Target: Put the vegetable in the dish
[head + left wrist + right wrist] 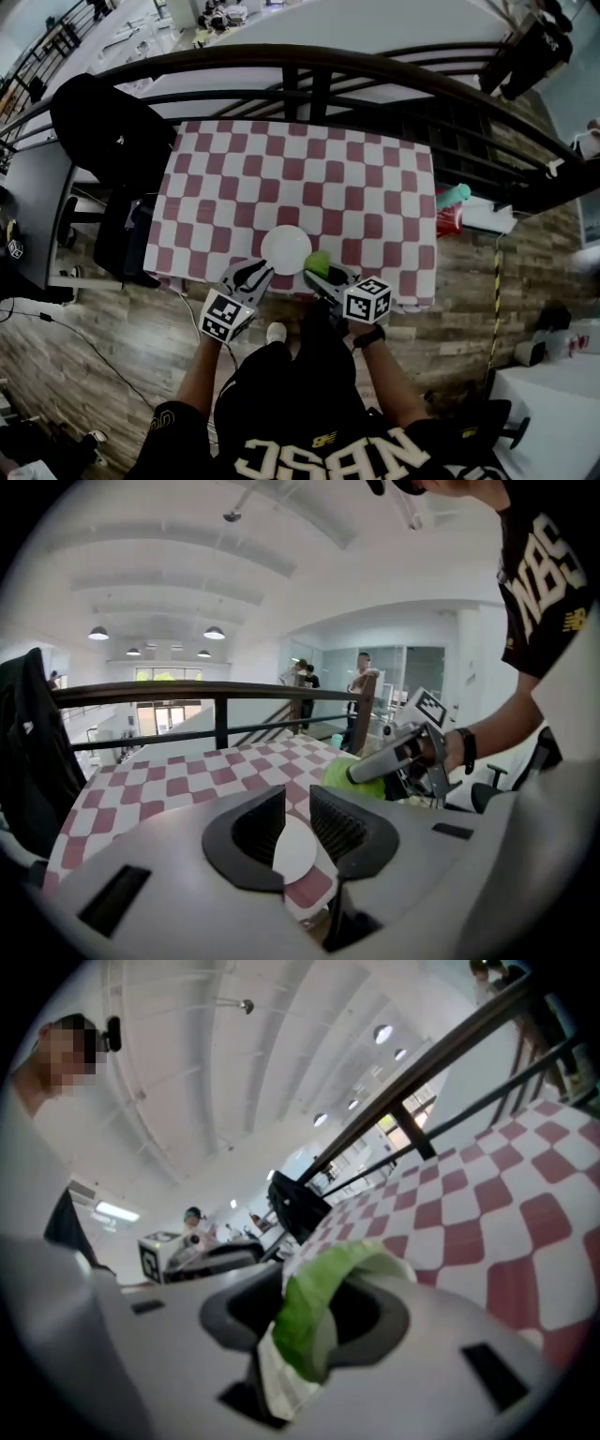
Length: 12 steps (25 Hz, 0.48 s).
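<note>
A white round dish [286, 249] sits near the front edge of the red-and-white checked table [309, 178]. My right gripper [323, 275] is shut on a green leafy vegetable [319, 262] with a white stalk, held just right of the dish. In the right gripper view the vegetable [314, 1326] fills the space between the jaws of that gripper [323, 1307]. My left gripper [251, 277] hangs at the dish's near left edge. Its jaws [298, 799] stand a narrow gap apart with nothing gripped, and the dish [295, 847] shows through the gap.
A black jacket [108, 131] hangs on a chair left of the table. A dark railing [319, 66] curves behind the table. A red and teal object [451, 208] lies by the table's right edge. The person stands against the table's front edge.
</note>
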{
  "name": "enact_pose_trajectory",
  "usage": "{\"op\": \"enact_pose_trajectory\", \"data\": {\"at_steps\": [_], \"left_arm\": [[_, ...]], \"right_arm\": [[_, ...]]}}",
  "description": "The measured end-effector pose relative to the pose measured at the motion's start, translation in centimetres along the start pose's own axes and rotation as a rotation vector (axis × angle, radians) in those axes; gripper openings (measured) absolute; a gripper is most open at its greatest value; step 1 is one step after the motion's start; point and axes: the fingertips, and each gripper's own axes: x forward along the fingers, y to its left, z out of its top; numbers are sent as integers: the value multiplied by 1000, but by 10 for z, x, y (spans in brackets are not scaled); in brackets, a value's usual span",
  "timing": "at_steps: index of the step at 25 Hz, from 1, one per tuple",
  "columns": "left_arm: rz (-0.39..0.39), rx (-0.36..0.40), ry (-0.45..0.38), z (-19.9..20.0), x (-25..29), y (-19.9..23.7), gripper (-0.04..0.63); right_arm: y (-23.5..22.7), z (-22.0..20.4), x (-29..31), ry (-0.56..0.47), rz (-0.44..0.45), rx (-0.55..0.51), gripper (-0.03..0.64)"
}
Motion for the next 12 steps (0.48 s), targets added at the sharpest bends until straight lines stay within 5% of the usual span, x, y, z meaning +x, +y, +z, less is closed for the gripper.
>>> {"op": "enact_pose_trajectory", "data": {"at_steps": [3, 6, 12], "left_arm": [[-105, 54, 55, -9, 7, -11, 170], [-261, 81, 120, -13, 16, -31, 400], [-368, 146, 184, -21, 42, -30, 535]], "right_arm": [[-1, 3, 14, -8, 100, 73, 158], [4, 7, 29, -26, 229, 157, 156], [32, 18, 45, -78, 529, 277, 155]]}}
